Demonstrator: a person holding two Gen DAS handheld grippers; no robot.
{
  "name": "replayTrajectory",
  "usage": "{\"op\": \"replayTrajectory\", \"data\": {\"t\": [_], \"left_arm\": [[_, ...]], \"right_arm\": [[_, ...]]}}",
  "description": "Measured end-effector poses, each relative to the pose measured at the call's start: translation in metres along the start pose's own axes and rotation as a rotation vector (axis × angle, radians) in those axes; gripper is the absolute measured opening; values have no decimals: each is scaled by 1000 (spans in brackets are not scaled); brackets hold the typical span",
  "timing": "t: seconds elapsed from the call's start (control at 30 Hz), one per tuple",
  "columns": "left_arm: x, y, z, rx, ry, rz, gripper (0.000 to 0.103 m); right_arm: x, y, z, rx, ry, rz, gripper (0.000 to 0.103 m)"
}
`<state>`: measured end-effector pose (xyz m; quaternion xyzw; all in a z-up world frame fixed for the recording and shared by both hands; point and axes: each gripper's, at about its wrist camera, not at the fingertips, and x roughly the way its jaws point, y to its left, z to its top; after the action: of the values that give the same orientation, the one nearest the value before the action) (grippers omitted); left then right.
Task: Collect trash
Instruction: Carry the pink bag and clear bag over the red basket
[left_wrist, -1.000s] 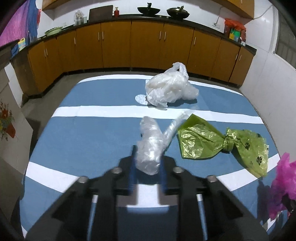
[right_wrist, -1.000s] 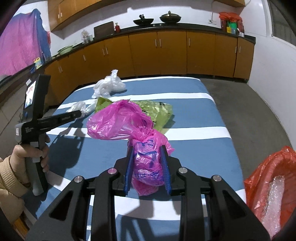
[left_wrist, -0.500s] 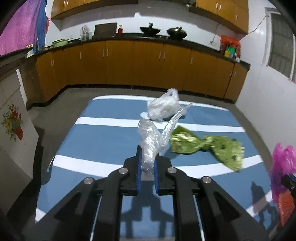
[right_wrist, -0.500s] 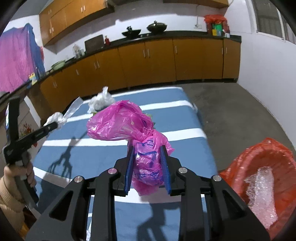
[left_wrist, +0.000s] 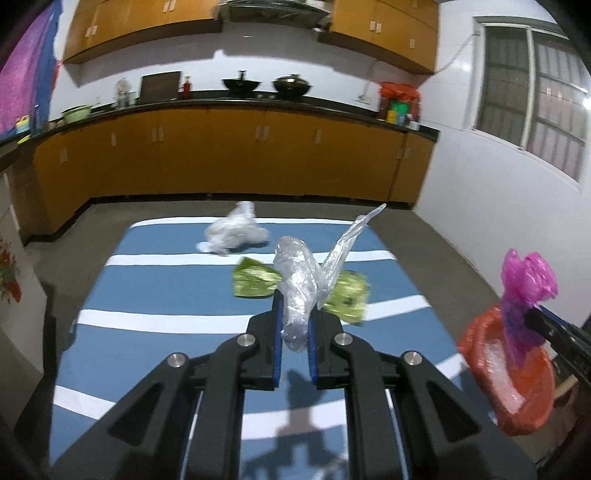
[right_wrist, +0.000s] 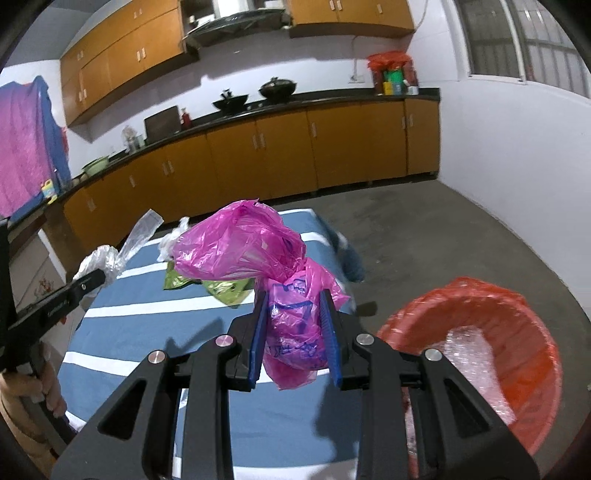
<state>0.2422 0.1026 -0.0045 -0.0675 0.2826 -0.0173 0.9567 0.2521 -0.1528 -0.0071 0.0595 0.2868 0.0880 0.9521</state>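
My left gripper (left_wrist: 294, 306) is shut on a crumpled clear plastic bag (left_wrist: 299, 280), held up above the blue striped table (left_wrist: 155, 291). My right gripper (right_wrist: 294, 295) is shut on a bunched pink plastic bag (right_wrist: 251, 247), also lifted off the table. In the left wrist view the pink bag (left_wrist: 526, 284) hangs over the red-lined bin (left_wrist: 517, 373) at the right. The same bin (right_wrist: 491, 325) sits low at the right of the right wrist view, with clear wrap inside. A green bag (left_wrist: 255, 282) and a white bag (left_wrist: 232, 232) lie on the table.
Orange kitchen cabinets (left_wrist: 229, 151) line the far wall under a dark counter with pans. Grey floor (right_wrist: 443, 236) runs between the table and the white wall at the right. A person's hand (right_wrist: 48, 387) grips the left tool's handle at the lower left.
Both grippers have risen and pulled back from the table with their bags. The left jaws squeezed tighter on the clear bag. The red bin has come further into both views.
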Motion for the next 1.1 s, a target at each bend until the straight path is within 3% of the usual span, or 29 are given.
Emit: {"op": "replayTrajectory", "data": {"t": [0.47,1.1], "left_arm": [[-21,-102,-12,106,-9,-196,12],[-9,-193,-30,182,57,-375,12]], "right_arm": [[-56,-77,-9,106,-50,-149,29],[-89,-136,-22,220,-85,-251,28]]}}
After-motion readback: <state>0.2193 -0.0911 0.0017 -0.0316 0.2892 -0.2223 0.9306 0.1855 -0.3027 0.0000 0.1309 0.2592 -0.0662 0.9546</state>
